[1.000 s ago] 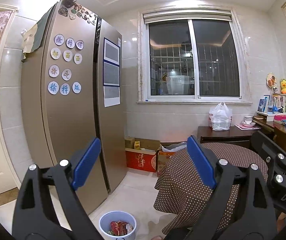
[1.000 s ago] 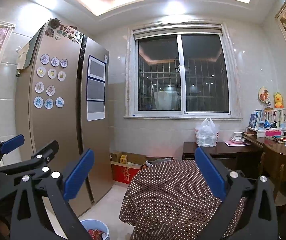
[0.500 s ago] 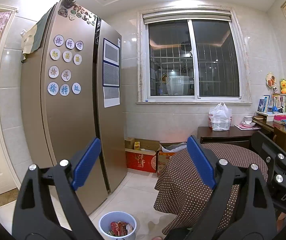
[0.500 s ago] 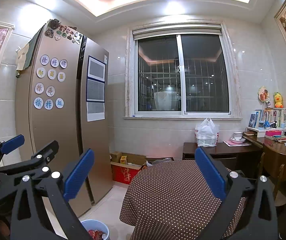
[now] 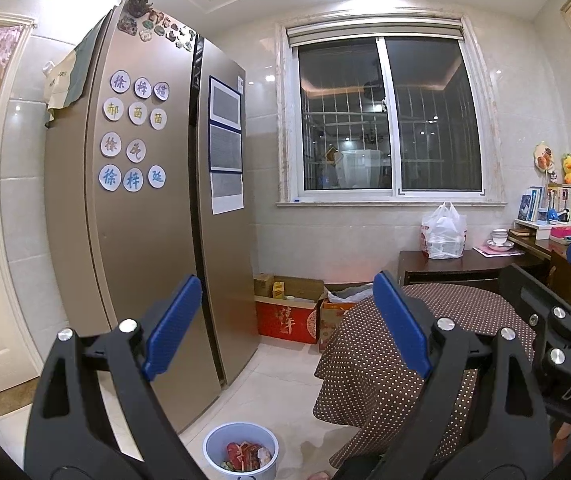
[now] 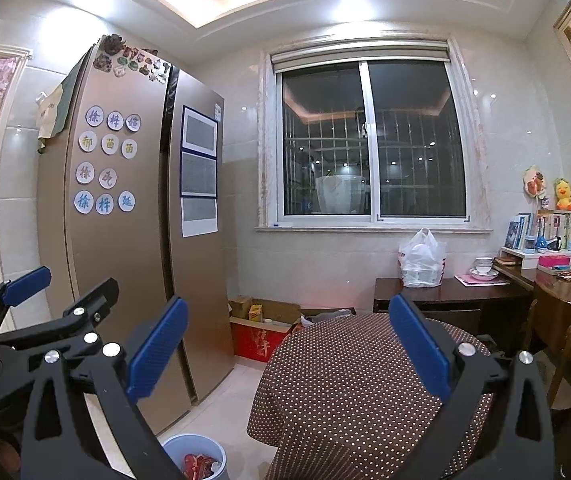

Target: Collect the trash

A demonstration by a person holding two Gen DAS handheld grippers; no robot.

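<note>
Both tongs are released and carry nothing: the left tongs (image 5: 285, 332) hang with their blue pads well apart, and the right tongs (image 6: 285, 348) gape just as wide, held level and pointing across the room toward the window (image 5: 389, 120).

The trash in view is already in a small pale-blue waste bin (image 5: 241, 454) on the floor, just beside the foot of the refrigerator (image 5: 145, 240) and near the hem of the dotted brown cloth over the round surface (image 6: 357, 380). Inside lie crumpled red and white wrappers (image 5: 245, 451); exactly what they are is too small to tell. No loose scrap shows on the cloth or the floor tiles in these views.

As a judgement, the wrappers should be very light, soft and crinkly, likely slick, so a pinch on a bunched fold would hold better than on a flat edge. The bin looks like thin stiff plastic, light when this empty; its rim is the natural place to grip, one pad inside and one outside, keeping it upright so nothing spills.
</note>
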